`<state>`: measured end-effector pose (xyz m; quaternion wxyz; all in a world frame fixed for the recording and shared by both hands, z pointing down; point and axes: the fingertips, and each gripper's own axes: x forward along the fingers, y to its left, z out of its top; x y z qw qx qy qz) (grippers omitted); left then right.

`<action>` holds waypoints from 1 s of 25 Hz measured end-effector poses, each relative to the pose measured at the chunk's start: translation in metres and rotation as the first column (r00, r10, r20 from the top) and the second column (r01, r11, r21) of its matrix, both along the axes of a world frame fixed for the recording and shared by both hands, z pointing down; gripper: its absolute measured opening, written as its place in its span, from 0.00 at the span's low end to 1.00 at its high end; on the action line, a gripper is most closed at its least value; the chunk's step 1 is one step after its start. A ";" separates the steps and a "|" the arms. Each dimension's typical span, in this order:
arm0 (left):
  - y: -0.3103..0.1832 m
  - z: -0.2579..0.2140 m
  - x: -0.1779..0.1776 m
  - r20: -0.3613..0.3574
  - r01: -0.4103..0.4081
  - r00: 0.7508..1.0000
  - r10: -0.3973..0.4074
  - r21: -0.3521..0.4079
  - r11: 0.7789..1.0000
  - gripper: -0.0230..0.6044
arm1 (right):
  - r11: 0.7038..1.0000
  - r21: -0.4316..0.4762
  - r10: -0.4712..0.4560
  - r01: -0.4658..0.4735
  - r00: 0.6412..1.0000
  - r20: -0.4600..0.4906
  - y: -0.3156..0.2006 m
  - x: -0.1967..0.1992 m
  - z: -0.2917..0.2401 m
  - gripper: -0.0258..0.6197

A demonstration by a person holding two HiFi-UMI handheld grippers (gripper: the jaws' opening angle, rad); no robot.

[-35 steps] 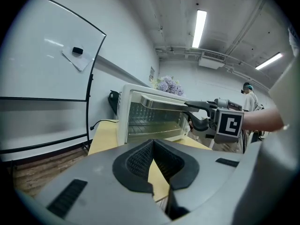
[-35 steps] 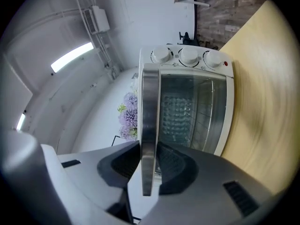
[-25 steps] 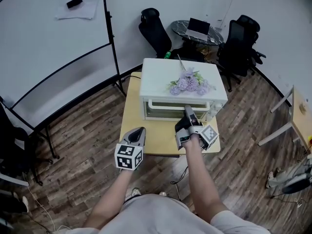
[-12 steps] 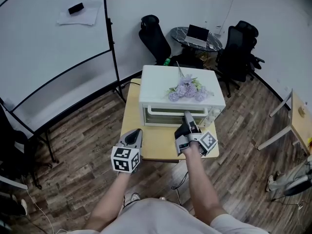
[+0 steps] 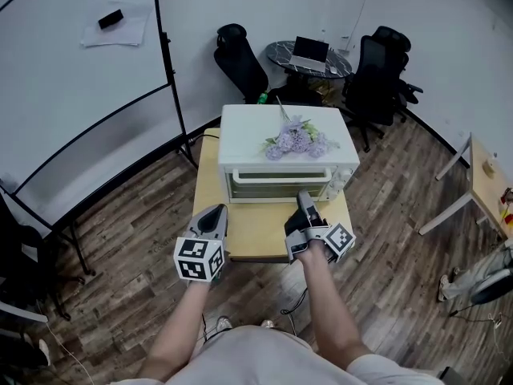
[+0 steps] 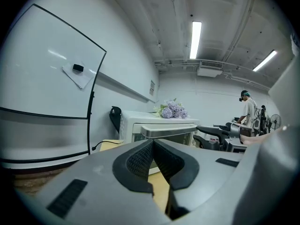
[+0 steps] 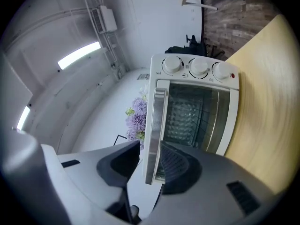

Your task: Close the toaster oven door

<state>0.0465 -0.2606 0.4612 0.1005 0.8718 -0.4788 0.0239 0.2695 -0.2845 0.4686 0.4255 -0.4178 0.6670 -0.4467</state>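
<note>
Whiteboard [image 5: 72, 79] stands well left of the oven [image 5: 248, 131]. Oven sits at the back of the table [image 5: 256, 235], with flowers [image 5: 295, 140] on its top.

Left gripper [image 5: 218, 208]: in front of the oven's left corner, over the table's front edge, clear of the oven. Pads meet at the tip and hold nothing.

Door [image 7: 199, 116]: upright and flush with the oven front, so it reads as closed. Handle [image 7: 157, 125] runs along the door's top edge.

Right gripper [image 5: 303, 198]: in front of the door, pointing at it. Jaws narrowly apart and have just been closing. In the right gripper view the handle lines up in the gap. A slit shows beside it, so probably no pad contact.
</note>
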 end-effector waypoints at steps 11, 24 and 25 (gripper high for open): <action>0.008 -0.011 0.007 -0.036 -0.019 0.999 0.019 0.009 1.000 0.06 | 0.998 0.039 0.057 -0.057 0.998 0.010 0.034 0.013 -0.010 0.29; 0.012 -0.036 0.005 -0.021 -0.031 0.999 0.032 0.061 0.998 0.06 | 0.996 0.090 0.057 0.010 0.700 -0.712 0.044 -0.006 -0.042 0.30; 0.012 -0.037 0.005 -0.017 -0.032 0.999 0.034 0.064 0.997 0.06 | 0.995 0.098 0.070 0.011 0.633 -0.771 0.045 -0.007 -0.045 0.30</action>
